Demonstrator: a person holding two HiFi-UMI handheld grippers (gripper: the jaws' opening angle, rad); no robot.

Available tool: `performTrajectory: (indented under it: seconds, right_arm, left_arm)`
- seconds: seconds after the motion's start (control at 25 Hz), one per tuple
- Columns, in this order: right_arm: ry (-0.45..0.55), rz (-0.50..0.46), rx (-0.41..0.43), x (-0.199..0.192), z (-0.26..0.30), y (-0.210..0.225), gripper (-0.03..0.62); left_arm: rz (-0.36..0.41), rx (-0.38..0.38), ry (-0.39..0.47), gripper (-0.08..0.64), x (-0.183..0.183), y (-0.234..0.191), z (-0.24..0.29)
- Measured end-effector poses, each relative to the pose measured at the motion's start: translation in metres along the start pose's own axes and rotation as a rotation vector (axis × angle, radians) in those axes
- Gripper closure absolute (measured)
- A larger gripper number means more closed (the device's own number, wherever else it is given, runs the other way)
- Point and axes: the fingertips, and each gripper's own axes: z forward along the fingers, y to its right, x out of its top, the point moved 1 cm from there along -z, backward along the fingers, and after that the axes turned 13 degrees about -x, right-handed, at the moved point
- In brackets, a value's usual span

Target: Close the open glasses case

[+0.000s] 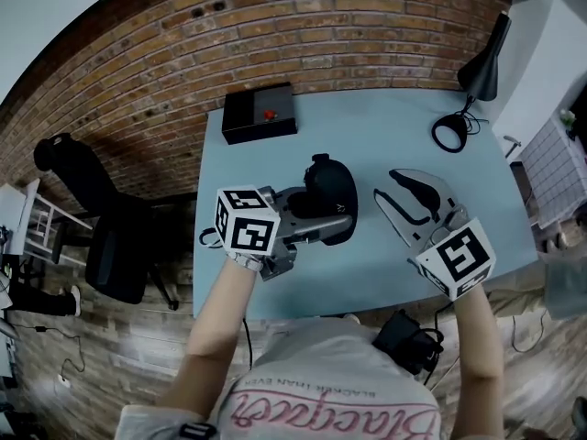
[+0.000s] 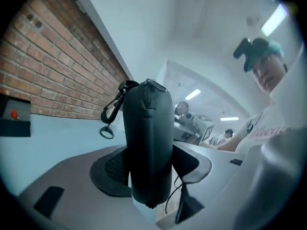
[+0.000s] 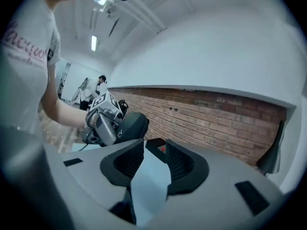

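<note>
The black glasses case (image 1: 330,200) is a soft zip pouch with a clip loop at its far end. It hangs just above the light blue table (image 1: 367,136), with my left gripper (image 1: 316,220) shut on it. In the left gripper view the case (image 2: 148,147) stands on end between both pads, and its two halves look pressed together along the zip seam. My right gripper (image 1: 396,191) is to the right of the case and apart from it. It is open with nothing between its pads (image 3: 127,163). The right gripper view looks across at the case (image 3: 132,126).
A black box with a red button (image 1: 260,113) sits at the table's far left. A black desk lamp (image 1: 481,67) and its looped cable (image 1: 451,134) are at the far right. A brick wall is behind the table, and an office chair (image 1: 101,236) is to its left.
</note>
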Motion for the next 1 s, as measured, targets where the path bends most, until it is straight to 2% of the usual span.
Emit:
performTrajectory:
  seconds: [0.08, 0.2, 0.36, 0.48, 0.56, 0.72, 0.84, 0.92, 1.0]
  right_arm:
    - [-0.008, 0.119, 0.049, -0.007, -0.002, -0.003, 0.453]
    - [-0.013, 0.328, 0.135, -0.015, -0.006, -0.015, 0.423]
    - [-0.038, 0.476, 0.223, -0.029, -0.005, -0.041, 0.352]
    - [-0.035, 0.586, 0.239, -0.031, -0.001, -0.048, 0.339]
    - [-0.037, 0.613, 0.251, -0.031, 0.000, -0.050, 0.333]
    - [-0.045, 0.624, 0.290, -0.031, 0.003, -0.059, 0.321]
    - [-0.052, 0.629, 0.299, -0.032, 0.004, -0.060, 0.321]
    - [-0.043, 0.599, 0.269, -0.032, 0.004, -0.058, 0.321]
    - [-0.033, 0.541, 0.201, -0.033, 0.005, -0.055, 0.321]
  left_arm:
    - [-0.035, -0.039, 0.109, 0.307, 0.012, 0.001, -0.004]
    - [-0.047, -0.039, 0.193, 0.305, 0.021, -0.002, -0.007]
    - [-0.064, -0.062, 0.272, 0.305, 0.032, 0.004, -0.001]
    - [-0.056, -0.060, 0.302, 0.305, 0.036, 0.005, 0.004]
    - [-0.056, -0.062, 0.313, 0.305, 0.037, 0.006, 0.006]
    - [-0.060, -0.115, 0.338, 0.305, 0.037, 0.011, 0.013]
    - [-0.048, -0.123, 0.329, 0.305, 0.036, 0.013, 0.014]
    - [-0.055, -0.104, 0.334, 0.305, 0.036, 0.011, 0.013]
    - [-0.059, -0.062, 0.343, 0.301, 0.037, 0.007, 0.014]
